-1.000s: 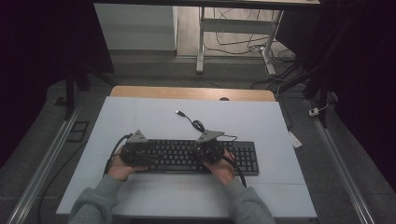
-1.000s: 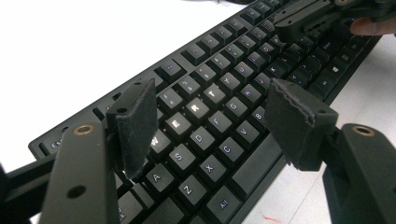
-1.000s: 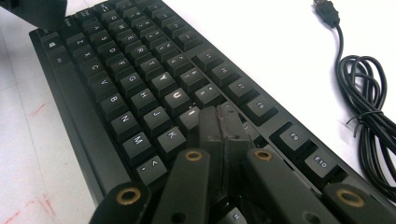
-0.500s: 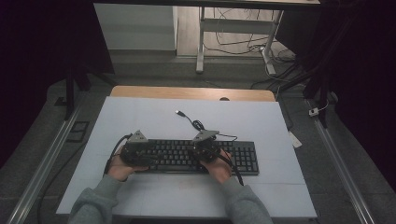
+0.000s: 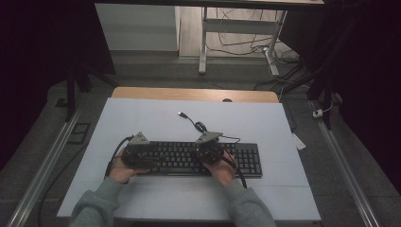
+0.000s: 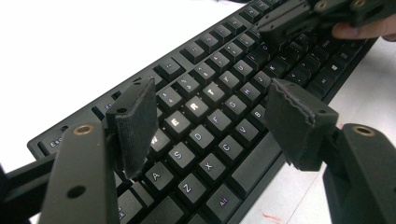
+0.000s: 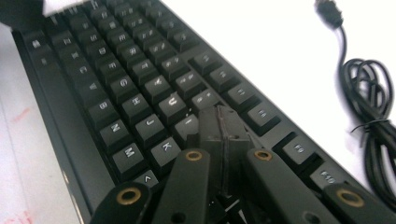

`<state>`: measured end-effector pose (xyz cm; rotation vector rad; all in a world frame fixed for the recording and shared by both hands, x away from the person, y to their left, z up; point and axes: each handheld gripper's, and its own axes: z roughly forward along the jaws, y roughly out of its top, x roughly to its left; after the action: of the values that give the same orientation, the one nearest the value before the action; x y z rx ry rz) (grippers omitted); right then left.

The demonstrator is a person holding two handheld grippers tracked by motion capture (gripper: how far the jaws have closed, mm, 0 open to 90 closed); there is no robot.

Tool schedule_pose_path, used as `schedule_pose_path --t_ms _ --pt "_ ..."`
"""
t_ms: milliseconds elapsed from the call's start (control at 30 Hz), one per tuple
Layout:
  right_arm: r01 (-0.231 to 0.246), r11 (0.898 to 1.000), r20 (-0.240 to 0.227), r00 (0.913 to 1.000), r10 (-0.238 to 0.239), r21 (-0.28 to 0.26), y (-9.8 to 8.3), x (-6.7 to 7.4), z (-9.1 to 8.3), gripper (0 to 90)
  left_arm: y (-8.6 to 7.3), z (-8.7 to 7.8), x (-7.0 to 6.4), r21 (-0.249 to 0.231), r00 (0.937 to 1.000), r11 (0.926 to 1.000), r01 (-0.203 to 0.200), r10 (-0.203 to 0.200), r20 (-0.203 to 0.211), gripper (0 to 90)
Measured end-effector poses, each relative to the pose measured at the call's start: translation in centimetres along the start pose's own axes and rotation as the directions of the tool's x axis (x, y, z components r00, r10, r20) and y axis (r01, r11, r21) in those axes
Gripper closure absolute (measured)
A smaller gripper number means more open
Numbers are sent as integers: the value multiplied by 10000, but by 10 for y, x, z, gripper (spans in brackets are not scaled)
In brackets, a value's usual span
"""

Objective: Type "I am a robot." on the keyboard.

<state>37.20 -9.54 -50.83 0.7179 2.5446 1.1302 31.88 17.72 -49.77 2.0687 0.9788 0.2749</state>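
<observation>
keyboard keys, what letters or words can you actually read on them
On the keyboard, left gripper view:
"E" "R" "T"
"A" "S" "D"
"Z" "X" "C" "V" "B"
"Esc", far corner key
"Alt", near the space bar
Right gripper view:
"U" "H" "J" "K"
"N" "M"
Number row, function keys and farther keys: too blurred to read. High view: too small to read.

Left gripper [image 6: 210, 116] fingers spread wide, right gripper [image 7: 222, 123] fingers pressed together.
</observation>
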Motion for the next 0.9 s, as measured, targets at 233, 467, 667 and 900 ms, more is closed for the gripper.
schedule_pose_path --t_ms 233,467,667,900 --pt "-311 9981 -73 9995 308 -524 -2 -5 -20 892 0 1 -1 54 10000 10000 -66 65 25 344" --pt "-630 9931 153 9978 648 -993 -20 -15 -50 757 0 0 -2 7 10000 10000 -98 98 6 344" --pt "-878 9882 448 9946 940 -1252 -38 -26 -75 681 1 1 -4 24 9999 9999 -167 168 -22 344" --pt "-969 9855 554 9929 1054 -1394 -55 -29 -90 645 1 1 -3 -54 9999 9999 -114 114 -56 346"
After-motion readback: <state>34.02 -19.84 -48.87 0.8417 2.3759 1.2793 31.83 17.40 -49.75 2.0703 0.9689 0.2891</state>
